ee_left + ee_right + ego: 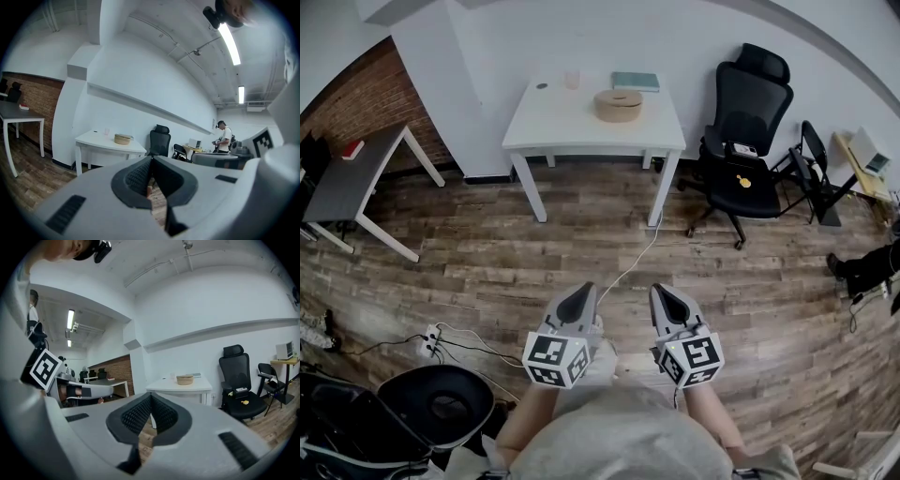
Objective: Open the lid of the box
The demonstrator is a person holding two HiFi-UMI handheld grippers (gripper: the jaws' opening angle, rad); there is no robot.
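The box [619, 104], round, tan and shallow, was seen standing toward the back right of a white counter [562, 122] against the far wall, its lid seated on top and the task not yet begun. Being round, it offered no long axis to line up with. A small cup [572, 80] and a flat teal book [636, 82] were set behind it near the wall, and a black office chair [741, 141] was placed to the counter's right.

A wide stretch of wooden floor [581, 244] lay between the counter and the person. The left gripper [578, 302] and the right gripper [668, 302] were held side by side close to the body, both aimed roughly level at the counter. In each gripper view the jaws were pressed together with nothing between them. The box lay straight ahead and well apart from both, about midway between their lines, so neither was judged clearly nearer.
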